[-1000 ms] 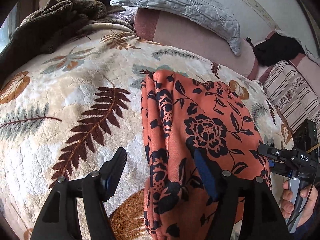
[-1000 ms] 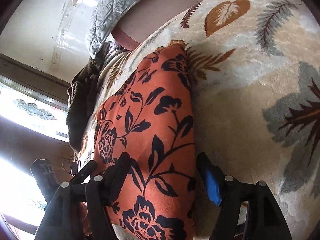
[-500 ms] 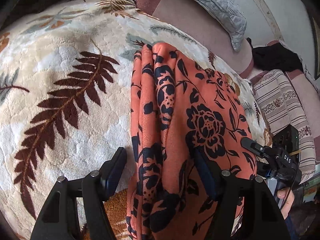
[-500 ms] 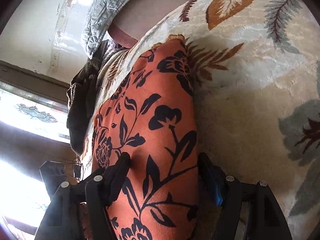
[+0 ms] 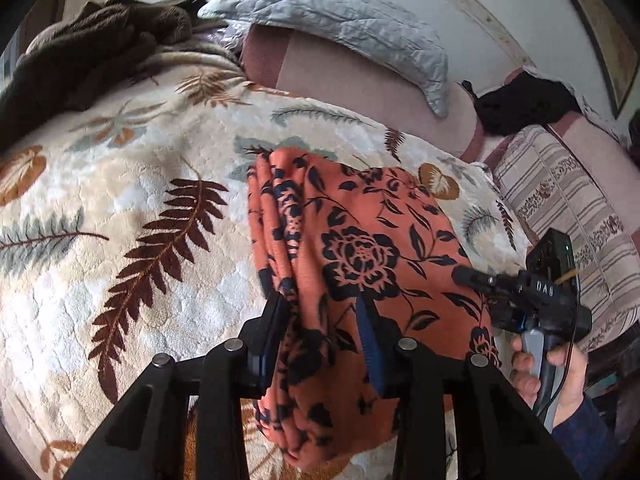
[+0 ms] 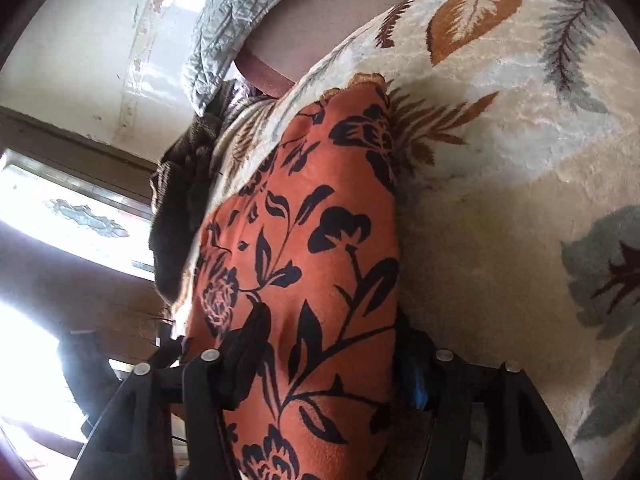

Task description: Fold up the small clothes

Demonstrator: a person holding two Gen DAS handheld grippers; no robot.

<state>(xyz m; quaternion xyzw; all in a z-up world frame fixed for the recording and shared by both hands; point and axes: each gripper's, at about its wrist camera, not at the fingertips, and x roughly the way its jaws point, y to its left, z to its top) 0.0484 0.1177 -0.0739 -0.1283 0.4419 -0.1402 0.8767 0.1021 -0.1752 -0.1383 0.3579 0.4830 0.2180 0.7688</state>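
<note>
I see the orange floral garment (image 5: 360,240) as soft matt cloth, lightly fuzzy, with a flat dark print. Under it the bed blanket (image 5: 120,240) looks plush and quilted, its pile catching a faint sheen. Beyond the garment, the grey pillow (image 5: 340,20) is crinkled, stitched fabric with a slight lustre, and the brown throw (image 5: 80,52) looks coarse and woolly. My left hand-held gripper (image 5: 320,332) is matt black plastic with dull metal pins and blue pad lining; the right hand-held gripper (image 6: 332,360) looks alike.

Left tongs (image 5: 322,326) have narrowed, closing onto the orange garment's (image 5: 360,248) folds.
</note>
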